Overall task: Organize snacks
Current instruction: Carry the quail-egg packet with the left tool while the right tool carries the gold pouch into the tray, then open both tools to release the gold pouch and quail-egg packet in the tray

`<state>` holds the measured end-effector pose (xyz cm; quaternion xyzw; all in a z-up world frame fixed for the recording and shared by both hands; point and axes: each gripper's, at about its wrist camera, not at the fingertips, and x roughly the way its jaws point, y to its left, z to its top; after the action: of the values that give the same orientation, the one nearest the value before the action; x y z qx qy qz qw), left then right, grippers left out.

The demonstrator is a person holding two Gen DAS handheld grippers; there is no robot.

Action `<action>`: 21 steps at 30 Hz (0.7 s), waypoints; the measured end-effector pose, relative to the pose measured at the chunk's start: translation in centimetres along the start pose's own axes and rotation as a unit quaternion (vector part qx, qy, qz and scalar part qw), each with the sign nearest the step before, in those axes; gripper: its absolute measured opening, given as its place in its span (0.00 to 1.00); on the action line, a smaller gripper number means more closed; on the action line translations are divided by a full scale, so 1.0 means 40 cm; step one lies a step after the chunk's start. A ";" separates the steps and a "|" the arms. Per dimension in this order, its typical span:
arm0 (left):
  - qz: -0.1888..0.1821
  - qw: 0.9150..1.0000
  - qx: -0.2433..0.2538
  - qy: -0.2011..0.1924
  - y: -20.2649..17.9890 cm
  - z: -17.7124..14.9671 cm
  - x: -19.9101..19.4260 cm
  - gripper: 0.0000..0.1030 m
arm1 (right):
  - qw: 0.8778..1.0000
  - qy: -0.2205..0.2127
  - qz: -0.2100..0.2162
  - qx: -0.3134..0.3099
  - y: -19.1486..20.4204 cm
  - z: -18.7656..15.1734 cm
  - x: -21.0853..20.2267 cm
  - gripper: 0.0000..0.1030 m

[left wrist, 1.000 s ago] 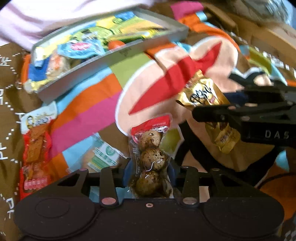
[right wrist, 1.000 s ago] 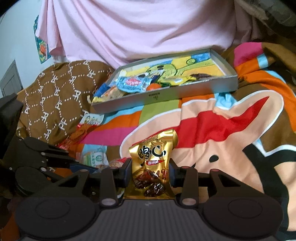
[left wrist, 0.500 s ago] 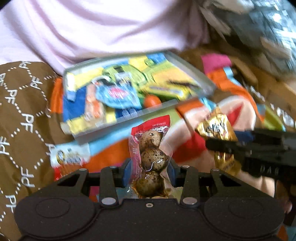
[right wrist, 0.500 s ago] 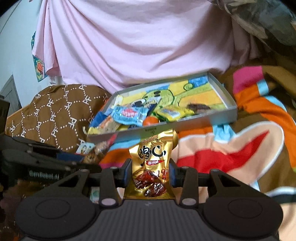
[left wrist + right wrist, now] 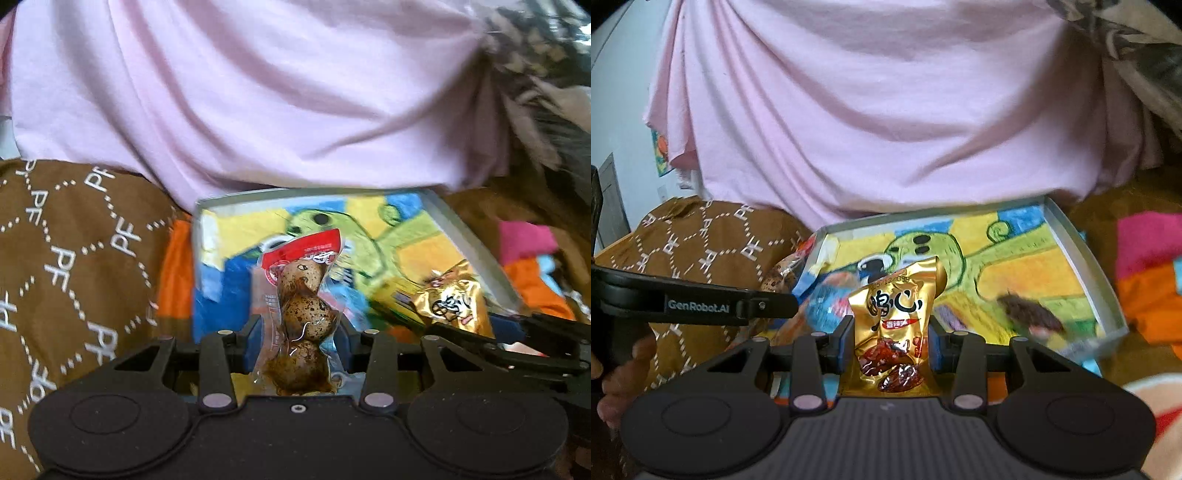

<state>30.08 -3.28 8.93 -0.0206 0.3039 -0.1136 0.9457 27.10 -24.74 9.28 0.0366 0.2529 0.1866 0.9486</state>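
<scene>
Two snacks ride toward a cartoon-printed tray as a sorting job on a bed nears what looks like its later stage. Nearest the lens, the left gripper (image 5: pixel 301 332) is clenched on a clear vacuum pack of three speckled quail eggs (image 5: pixel 301 321) with a red printed header, its small writing too blurred to read. The right gripper (image 5: pixel 892 332) grasps a gold foil packet (image 5: pixel 897 325) marked with large black Chinese characters, a red lips graphic and a stamped code that cannot be read with certainty; dark braised pieces are pictured at its base. From this view the left tool's arm reads "GenRobot.AI".

Both packets are held upright just short of the grey-rimmed tray (image 5: pixel 1086 254), not yet released. Several wrapped snacks already lie at the tray's left end, among them a blue wrapper (image 5: pixel 827 306), and a dark item (image 5: pixel 1030 314) sits towards the right. These two drops appear to remain; whether more snacks wait outside the tray cannot be told. Beside the tray a brown blanket (image 5: pixel 74 266) repeats the letters "PF"; beyond it hangs pink cloth (image 5: pixel 868 110).
</scene>
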 end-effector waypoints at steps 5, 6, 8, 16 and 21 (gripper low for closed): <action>0.023 1.000 0.001 0.006 0.030 0.019 0.065 0.42 | 1.000 0.006 -0.004 -0.005 0.005 0.021 0.073 0.42; 0.026 1.000 0.003 0.007 0.034 0.020 0.076 0.42 | 1.000 0.007 -0.005 -0.007 0.007 0.023 0.086 0.42; 0.030 1.000 0.000 0.009 0.041 0.020 0.095 0.42 | 1.000 0.011 -0.007 -0.007 0.005 0.024 0.109 0.42; 0.026 1.000 -0.009 0.011 0.050 0.020 0.132 0.43 | 1.000 0.019 -0.010 0.001 -0.004 0.010 0.164 0.43; 0.023 1.000 -0.015 0.012 0.049 0.020 0.141 0.45 | 1.000 0.021 -0.013 0.002 -0.004 0.001 0.177 0.45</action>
<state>35.41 -2.67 6.16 -0.0266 0.3176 -0.0877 0.9438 32.86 -22.26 5.98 0.0313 0.2733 0.1740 0.9456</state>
